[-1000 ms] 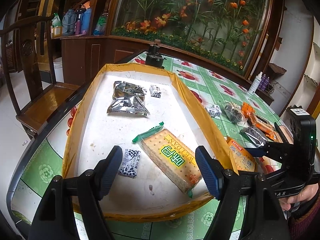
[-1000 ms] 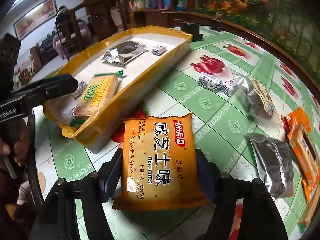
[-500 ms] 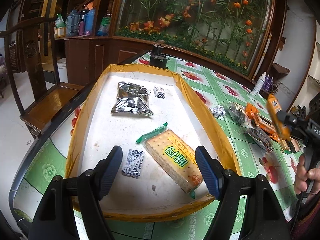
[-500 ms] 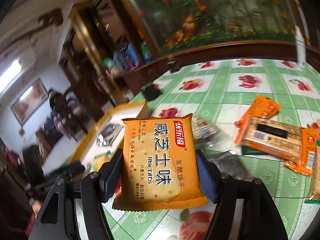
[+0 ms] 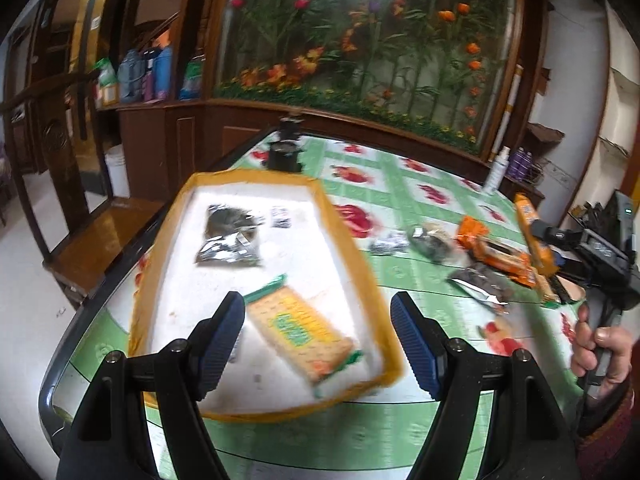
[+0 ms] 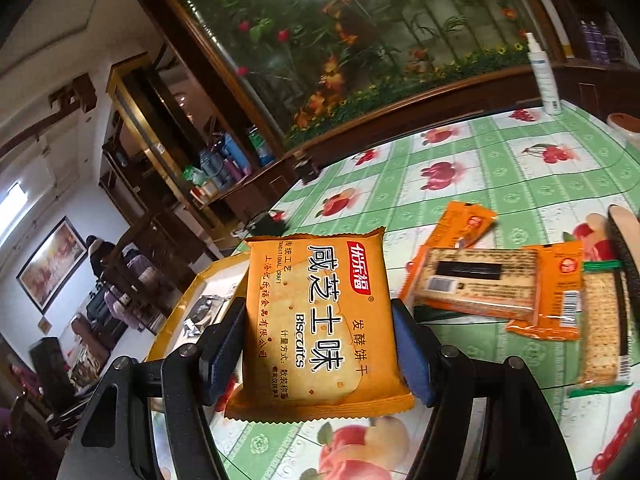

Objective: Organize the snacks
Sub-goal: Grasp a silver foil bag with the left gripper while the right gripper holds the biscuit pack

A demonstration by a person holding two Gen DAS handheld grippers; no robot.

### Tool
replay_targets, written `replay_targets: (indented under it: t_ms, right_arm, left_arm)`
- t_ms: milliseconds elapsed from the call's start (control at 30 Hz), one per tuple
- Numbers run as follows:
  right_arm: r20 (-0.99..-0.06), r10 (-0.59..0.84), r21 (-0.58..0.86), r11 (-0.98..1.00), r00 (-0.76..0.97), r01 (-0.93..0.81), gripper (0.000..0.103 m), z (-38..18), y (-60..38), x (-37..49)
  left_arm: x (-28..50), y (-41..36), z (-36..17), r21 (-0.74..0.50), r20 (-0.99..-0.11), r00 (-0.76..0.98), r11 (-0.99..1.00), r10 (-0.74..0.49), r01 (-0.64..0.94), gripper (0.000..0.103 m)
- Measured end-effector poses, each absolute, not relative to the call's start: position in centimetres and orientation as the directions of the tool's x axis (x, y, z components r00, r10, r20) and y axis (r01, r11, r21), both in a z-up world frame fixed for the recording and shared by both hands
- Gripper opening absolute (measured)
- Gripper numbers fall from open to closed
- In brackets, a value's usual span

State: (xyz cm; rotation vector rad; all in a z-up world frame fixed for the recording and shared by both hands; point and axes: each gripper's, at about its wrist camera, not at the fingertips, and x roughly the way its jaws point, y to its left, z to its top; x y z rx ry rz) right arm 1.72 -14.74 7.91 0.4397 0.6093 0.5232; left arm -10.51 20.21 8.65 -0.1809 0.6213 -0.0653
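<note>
The right gripper (image 6: pixel 320 354) grasps an orange biscuit packet (image 6: pixel 318 328), lifted clear of the desk (image 6: pixel 500 168). The left gripper (image 5: pixel 318 342), released and empty, hovers over the yellow-rimmed tray (image 5: pixel 352 248), a cracker pack (image 5: pixel 300 322) lying at its 6 o'clock.

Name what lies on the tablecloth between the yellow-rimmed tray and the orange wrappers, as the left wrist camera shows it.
Between the tray and the orange wrappers lie a small patterned sweet and a dark foil packet, seen in the left wrist view.
</note>
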Motion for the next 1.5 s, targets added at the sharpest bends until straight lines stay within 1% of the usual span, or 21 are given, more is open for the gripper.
replay_targets:
  t_ms: [233, 400, 500, 567, 633, 667, 700, 733, 833, 900, 1000, 1033, 1100, 1200, 1267, 1333, 1367, 1400, 1500]
  right_arm:
    - [-0.42, 0.528, 0.529, 0.803, 0.738, -0.274, 0.074, 7.8, -17.1, 1.1]
    - [-0.417, 0.534, 0.55, 0.792, 0.736, -0.264, 0.074, 7.5, -17.7, 1.2]
    - [-0.414, 0.541, 0.556, 0.787, 0.732, -0.267, 0.074, 7.5, -17.7, 1.1]
    - [-0.405, 0.542, 0.564, 0.782, 0.736, -0.265, 0.074, 7.6, -18.0, 1.0]
    - [-0.395, 0.539, 0.58, 0.774, 0.743, -0.253, 0.074, 7.6, -18.4, 1.0]
    - [-0.391, 0.54, 0.59, 0.769, 0.745, -0.247, 0.074, 7.5, -18.8, 1.0]
    - [-0.387, 0.541, 0.604, 0.761, 0.747, -0.237, 0.074, 7.4, -19.1, 1.1]
    - [-0.386, 0.543, 0.611, 0.756, 0.746, -0.234, 0.074, 7.3, -19.3, 1.1]
    - [-0.381, 0.551, 0.633, 0.741, 0.742, -0.225, 0.074, 7.1, -19.6, 1.2]
    - [-0.381, 0.551, 0.638, 0.738, 0.742, -0.221, 0.074, 7.1, -19.6, 1.2]
    - [-0.379, 0.55, 0.643, 0.735, 0.744, -0.216, 0.074, 7.2, -19.8, 1.2]
    - [-0.378, 0.55, 0.645, 0.733, 0.745, -0.214, 0.074, 7.2, -19.9, 1.2]
    - [-0.377, 0.549, 0.649, 0.731, 0.746, -0.211, 0.074, 7.2, -20.0, 1.2]
    - [-0.378, 0.548, 0.646, 0.733, 0.746, -0.212, 0.074, 7.2, -19.9, 1.2]
    - [-0.38, 0.547, 0.645, 0.735, 0.746, -0.211, 0.074, 7.2, -20.0, 1.2]
    - [-0.381, 0.547, 0.644, 0.735, 0.745, -0.211, 0.074, 7.2, -20.0, 1.2]
    - [-0.383, 0.547, 0.642, 0.737, 0.744, -0.212, 0.074, 7.2, -20.0, 1.2]
    - [-0.383, 0.548, 0.641, 0.737, 0.744, -0.212, 0.074, 7.2, -20.0, 1.2]
    - [-0.386, 0.551, 0.641, 0.737, 0.74, -0.215, 0.074, 7.2, -19.7, 1.1]
  left_arm:
    - [-9.5, 15.3, 9.8, -0.259, -0.605, 0.743, 0.953, -0.286, 0.156, 0.076]
    - [-7.4, 10.4, 8.8, -0.349, -0.648, 0.633, 0.904, -0.424, 0.248, 0.076]
    - [-5.4, 7.5, 8.3, -0.368, -0.66, 0.592, 0.886, -0.462, 0.281, 0.075]
    - [-4.0, 5.4, 8.2, -0.303, -0.683, 0.587, 0.899, -0.435, 0.315, 0.075]
    - [-2.2, 3.3, 7.5, -0.267, -0.716, 0.549, 0.895, -0.432, 0.356, 0.077]
    - [-1.3, 2.5, 7.2, -0.258, -0.729, 0.536, 0.896, -0.426, 0.36, 0.08]
    - [-0.2, 1.5, 6.8, -0.25, -0.747, 0.517, 0.898, -0.417, 0.363, 0.086]
    - [0.4, 1.0, 6.5, -0.246, -0.754, 0.508, 0.897, -0.416, 0.368, 0.087]
    - [2.2, -0.9, 5.9, -0.181, -0.775, 0.514, 0.909, -0.366, 0.375, 0.088]
    - [3.1, -2.5, 5.3, -0.132, -0.798, 0.496, 0.902, -0.343, 0.412, 0.088]
    - [4.1, -4.4, 4.1, -0.013, -0.821, 0.505, 0.894, -0.265, 0.448, 0.088]
    - [4.4, -4.7, 3.8, 0.009, -0.824, 0.509, 0.894, -0.248, 0.449, 0.088]
    - [4.9, -4.9, 3.2, 0.023, -0.825, 0.511, 0.89, -0.24, 0.456, 0.088]
    - [5.3, -4.3, 2.6, -0.026, -0.814, 0.514, 0.9, -0.273, 0.436, 0.088]
    - [5.1, -3.7, 2.6, -0.066, -0.799, 0.517, 0.899, -0.307, 0.432, 0.083]
    - [4.8, -3.2, 2.6, -0.094, -0.788, 0.518, 0.898, -0.331, 0.431, 0.069]
    - [4.3, -2.9, 2.7, -0.102, -0.784, 0.522, 0.898, -0.337, 0.427, 0.066]
    - [3.8, -2.5, 2.9, -0.108, -0.781, 0.523, 0.899, -0.342, 0.425, 0.06]
    - [2.4, -1.9, 2.7, -0.121, -0.789, 0.505, 0.894, -0.351, 0.431, 0.059]
